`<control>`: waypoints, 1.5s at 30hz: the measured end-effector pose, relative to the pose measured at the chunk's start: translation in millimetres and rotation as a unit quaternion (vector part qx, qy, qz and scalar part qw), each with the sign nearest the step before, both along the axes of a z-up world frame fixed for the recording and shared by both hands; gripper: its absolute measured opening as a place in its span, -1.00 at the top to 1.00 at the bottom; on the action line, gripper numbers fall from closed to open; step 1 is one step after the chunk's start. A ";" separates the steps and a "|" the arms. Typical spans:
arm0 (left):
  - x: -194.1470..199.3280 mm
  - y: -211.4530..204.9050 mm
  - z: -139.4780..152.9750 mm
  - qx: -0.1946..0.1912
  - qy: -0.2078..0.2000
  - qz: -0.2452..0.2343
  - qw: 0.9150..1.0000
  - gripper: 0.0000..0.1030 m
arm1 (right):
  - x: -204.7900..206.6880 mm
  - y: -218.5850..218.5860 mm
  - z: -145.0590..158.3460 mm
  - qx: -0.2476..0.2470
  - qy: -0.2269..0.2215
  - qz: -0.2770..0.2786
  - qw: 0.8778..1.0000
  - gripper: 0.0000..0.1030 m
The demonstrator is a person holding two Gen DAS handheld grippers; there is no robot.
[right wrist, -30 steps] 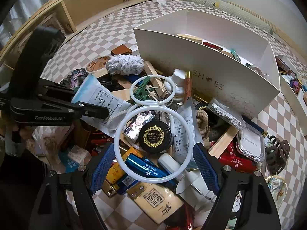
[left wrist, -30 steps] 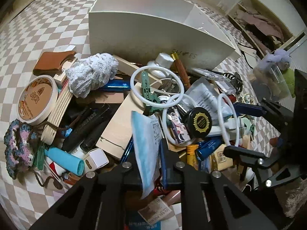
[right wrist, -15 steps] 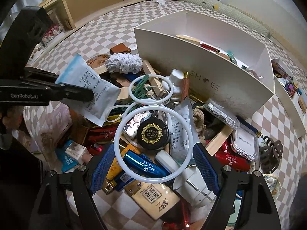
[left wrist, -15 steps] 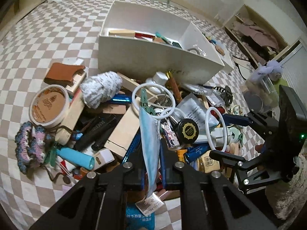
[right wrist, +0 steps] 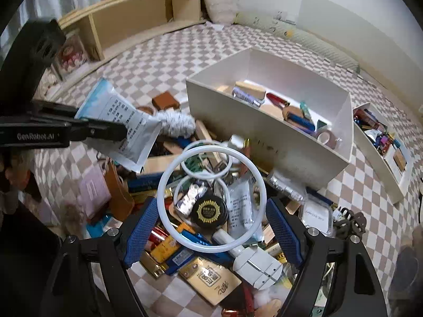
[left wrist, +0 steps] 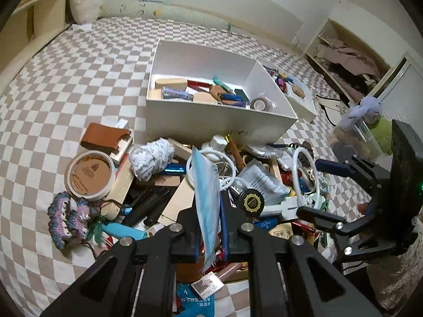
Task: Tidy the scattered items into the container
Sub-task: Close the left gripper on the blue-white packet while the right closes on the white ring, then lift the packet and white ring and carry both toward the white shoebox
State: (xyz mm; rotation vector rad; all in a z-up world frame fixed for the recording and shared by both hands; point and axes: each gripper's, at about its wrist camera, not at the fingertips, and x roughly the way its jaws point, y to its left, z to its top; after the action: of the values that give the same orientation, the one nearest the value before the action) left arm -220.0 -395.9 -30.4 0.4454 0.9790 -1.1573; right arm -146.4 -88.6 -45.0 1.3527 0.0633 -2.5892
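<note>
My left gripper (left wrist: 208,233) is clamped flat on a pale blue and white printed sachet (left wrist: 207,190), which stands up on edge between the blue pads and clear of the heap below. My right gripper (right wrist: 211,231) holds a large white plastic ring (right wrist: 210,195) across its widely spread jaws, the ring's sides meeting the blue textured pads (right wrist: 141,228) (whether both pads press firmly I cannot tell). Beneath both sets of fingers lies the scattered pile on a brown-and-white checked cloth (left wrist: 79,79): a round black lid with a gold emblem (right wrist: 209,210), a smaller white ring (right wrist: 208,165), a grey-white ball of yarn (left wrist: 152,158), a round brown-topped tin (left wrist: 88,175). Beyond the pile, ahead of my fingertips, sits the open white rectangular box (left wrist: 201,124), already holding several small items.
</note>
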 end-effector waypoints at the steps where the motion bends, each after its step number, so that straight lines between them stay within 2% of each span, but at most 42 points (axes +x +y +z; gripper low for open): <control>1: -0.2 0.4 2.4 -0.002 -0.003 0.000 1.000 0.76 | 0.4 0.3 5.2 0.000 0.007 -0.003 1.000 -0.62; 12: -5.7 -0.9 42.6 -0.052 -0.033 0.005 0.998 0.76 | 3.0 10.0 57.4 -0.008 0.074 -0.035 0.997 -0.62; 23: -9.9 -22.5 76.8 -0.096 -0.075 0.010 0.992 0.76 | -15.5 30.1 85.4 -0.030 0.109 -0.064 0.992 -0.62; 34: -10.6 -50.7 93.3 -0.119 -0.089 0.012 0.989 0.76 | -48.4 61.6 92.5 -0.041 0.112 -0.105 0.987 -0.62; 45: 6.3 -98.3 91.8 -0.107 -0.109 -0.003 0.988 0.76 | -93.0 89.4 86.1 -0.051 0.107 -0.147 0.982 -0.62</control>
State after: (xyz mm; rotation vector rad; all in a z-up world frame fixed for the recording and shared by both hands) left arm -213.7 -494.2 61.4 0.3937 0.6559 -1.1775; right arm -239.4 0.8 41.1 1.1173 -0.2493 -2.9276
